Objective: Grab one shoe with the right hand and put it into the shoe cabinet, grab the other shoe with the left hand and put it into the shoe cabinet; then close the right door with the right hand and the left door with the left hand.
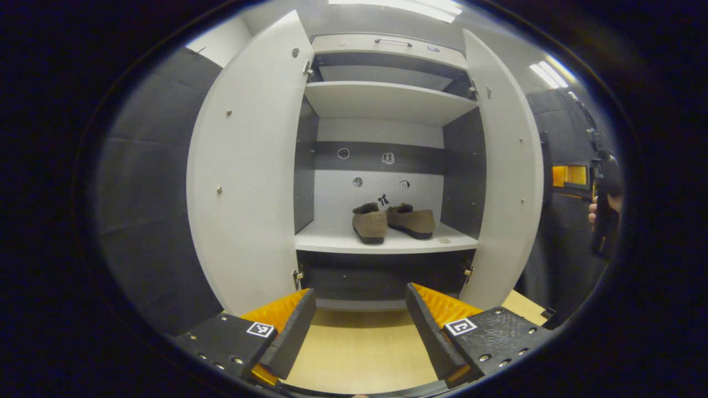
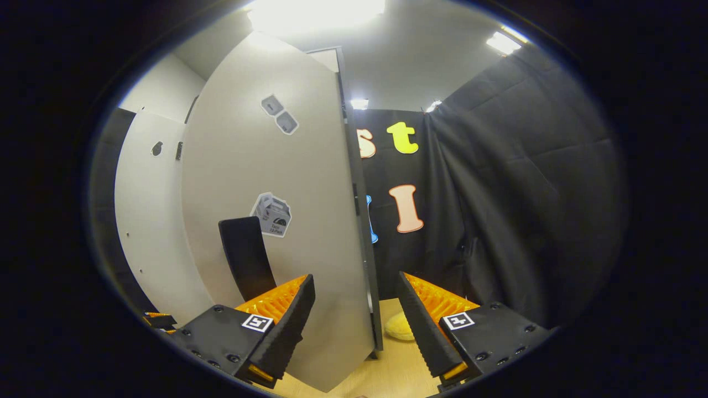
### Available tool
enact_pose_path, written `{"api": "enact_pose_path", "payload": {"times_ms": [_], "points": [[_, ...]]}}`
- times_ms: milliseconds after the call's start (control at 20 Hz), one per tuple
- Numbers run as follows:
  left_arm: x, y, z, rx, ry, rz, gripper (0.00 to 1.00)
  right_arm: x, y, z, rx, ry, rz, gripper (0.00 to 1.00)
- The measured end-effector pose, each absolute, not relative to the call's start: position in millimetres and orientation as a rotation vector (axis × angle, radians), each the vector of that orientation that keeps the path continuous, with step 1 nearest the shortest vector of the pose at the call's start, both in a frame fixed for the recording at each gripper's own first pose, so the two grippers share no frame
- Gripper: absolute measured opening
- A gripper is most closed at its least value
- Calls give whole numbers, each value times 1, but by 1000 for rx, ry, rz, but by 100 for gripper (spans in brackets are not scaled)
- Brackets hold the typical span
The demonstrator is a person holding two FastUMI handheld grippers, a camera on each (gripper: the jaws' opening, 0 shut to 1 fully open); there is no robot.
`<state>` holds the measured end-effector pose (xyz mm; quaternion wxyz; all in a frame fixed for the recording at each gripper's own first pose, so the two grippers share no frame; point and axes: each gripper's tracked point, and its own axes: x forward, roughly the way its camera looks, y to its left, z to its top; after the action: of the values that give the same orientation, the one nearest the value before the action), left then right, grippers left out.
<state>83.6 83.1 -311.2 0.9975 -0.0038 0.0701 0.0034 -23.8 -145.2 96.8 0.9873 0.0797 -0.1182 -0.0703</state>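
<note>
Shoes both sit side by side on the middle shelf of the cabinet, so the putting-away looks done and only the two doors remain, both standing wide. Nearest in the left gripper view, the left gripper is spread and empty, facing the shelves from a little way back. In the right gripper view, the right gripper is spread astride the right door edge, not yet pinching it, so that door looks due first, then the left door.

You can't read any text here. The stickers on the right door are too small and blurred.
</note>
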Motion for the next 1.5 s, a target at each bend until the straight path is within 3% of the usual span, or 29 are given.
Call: {"api": "enact_pose_path", "payload": {"times_ms": [150, 250, 300, 350, 500, 550, 600, 650, 1150, 1200, 1450, 1500], "points": [[71, 99, -330, -60, 173, 26, 95, -5, -119, 102, 198, -249, -114, 96], [63, 110, -339, -88, 186, 46, 95, -2, -107, 108, 209, -270, -109, 91], [59, 118, -340, -91, 182, 57, 100, -1, -102, 109, 205, -274, -105, 96], [55, 125, -340, -90, 178, 69, 95, -2, -99, 107, 196, -272, -103, 96], [44, 148, -342, -87, 175, 108, 95, -8, -100, 92, 162, -239, -122, 96], [40, 156, -343, -90, 177, 125, 100, -8, -100, 87, 160, -227, -125, 96], [37, 165, -344, -93, 175, 145, 95, -8, -98, 82, 158, -215, -125, 96], [31, 175, -342, -91, 166, 165, 100, -8, -96, 76, 151, -204, -128, 96], [2, 306, -276, -36, 15, 374, 100, -1, -81, 20, 109, -93, -125, 97], [2, 318, -267, -37, -3, 382, 95, -2, -77, 15, 115, -81, -121, 97], [14, 374, -219, -103, -118, 404, 95, -5, -58, -14, 149, -38, -117, 96], [19, 386, -212, -105, -127, 408, 95, -7, -56, -18, 154, -28, -115, 92]]}}
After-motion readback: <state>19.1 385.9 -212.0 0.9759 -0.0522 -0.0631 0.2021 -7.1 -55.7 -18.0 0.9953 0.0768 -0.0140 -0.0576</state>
